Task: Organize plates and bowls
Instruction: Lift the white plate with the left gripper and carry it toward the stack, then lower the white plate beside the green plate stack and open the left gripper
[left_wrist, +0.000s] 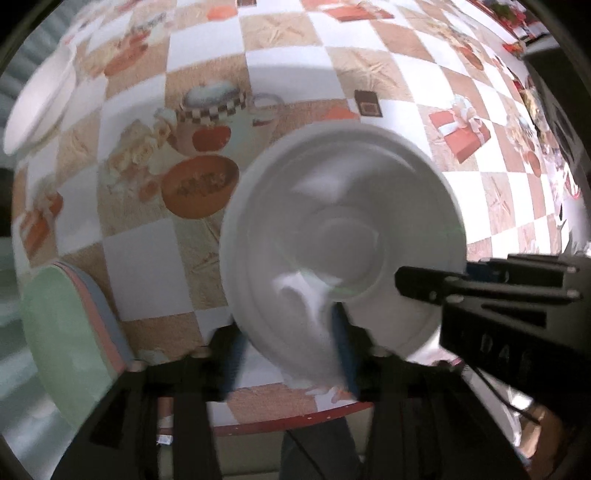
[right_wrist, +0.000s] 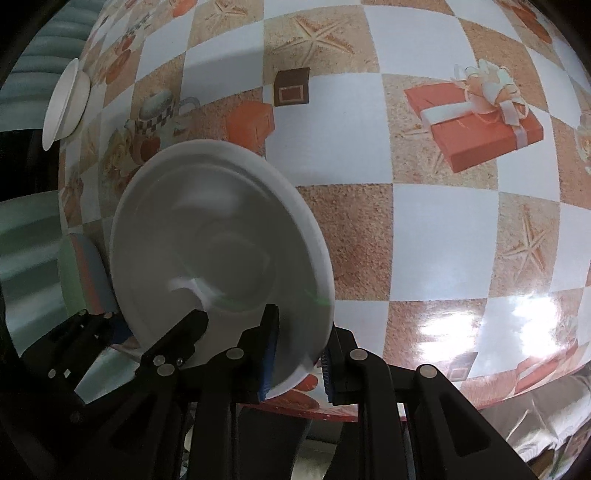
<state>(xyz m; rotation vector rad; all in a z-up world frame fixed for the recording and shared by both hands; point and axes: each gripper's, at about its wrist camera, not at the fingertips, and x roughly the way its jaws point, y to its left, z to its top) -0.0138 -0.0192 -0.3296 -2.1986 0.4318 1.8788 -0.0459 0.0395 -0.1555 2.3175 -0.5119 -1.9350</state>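
Observation:
A white bowl (left_wrist: 343, 236) is held above the patterned table, gripped on its near rim from both sides; it also shows in the right wrist view (right_wrist: 221, 236). My left gripper (left_wrist: 288, 350) straddles the rim with one blue pad inside and one outside the wall. My right gripper (right_wrist: 299, 354) grips the rim the same way and shows in the left wrist view (left_wrist: 436, 284) reaching in from the right. The left gripper appears in the right wrist view (right_wrist: 155, 332) at the bowl's lower left. A second white bowl (left_wrist: 40, 103) sits at the table's far left edge.
A stack of green, pink and blue plates (left_wrist: 74, 339) lies at the table's near left corner, also seen in the right wrist view (right_wrist: 85, 273). The checkered tablecloth (right_wrist: 443, 221) stretches right and far. The second white bowl (right_wrist: 66, 103) is at the left edge.

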